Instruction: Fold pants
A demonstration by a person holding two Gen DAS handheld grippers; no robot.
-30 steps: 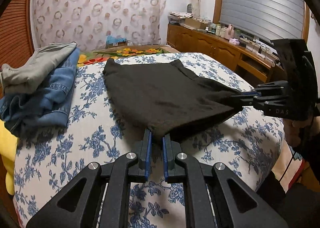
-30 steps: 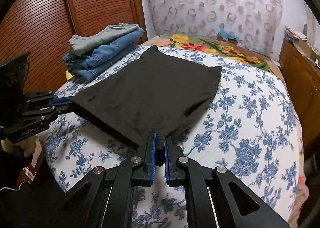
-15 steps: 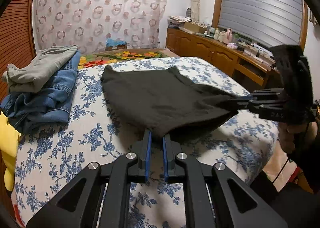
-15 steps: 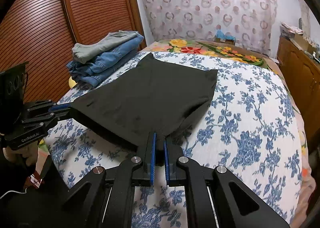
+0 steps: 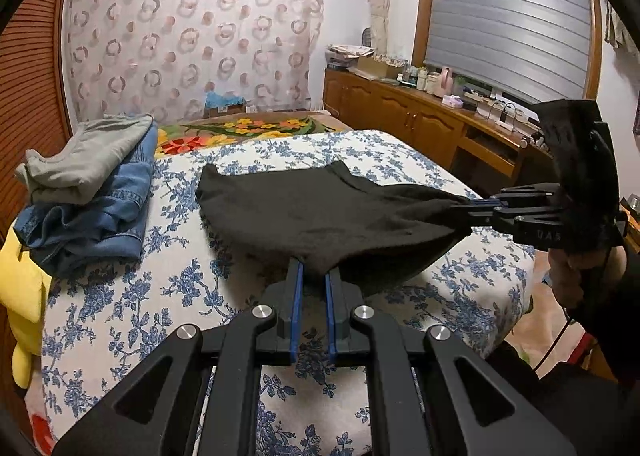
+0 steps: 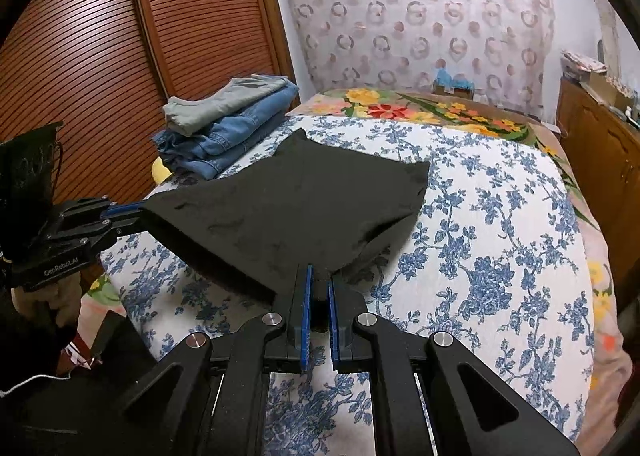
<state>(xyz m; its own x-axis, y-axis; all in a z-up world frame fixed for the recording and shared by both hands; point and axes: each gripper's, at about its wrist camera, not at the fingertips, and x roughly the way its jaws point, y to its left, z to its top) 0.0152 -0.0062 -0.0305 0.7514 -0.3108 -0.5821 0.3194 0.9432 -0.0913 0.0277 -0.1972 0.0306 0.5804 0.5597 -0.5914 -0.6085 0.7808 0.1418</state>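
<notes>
1. Blue-flowered sheets cover the bed (image 5: 120, 296), a patterned curtain (image 5: 192, 43) hanging behind it.
2. Black pants (image 5: 320, 207) lie mid-bed, near edge lifted, far edge toward the curtain; their long axis cannot be told.
3. Left tongs (image 5: 313, 276) and right tongs (image 6: 319, 286) are each clamped on a near corner.
4. Only the left view shows the window blind (image 5: 508, 15); only the right shows the slatted wardrobe doors (image 6: 100, 35).
5. Folded jeans (image 6: 232, 131) are stacked near the pants.
</notes>
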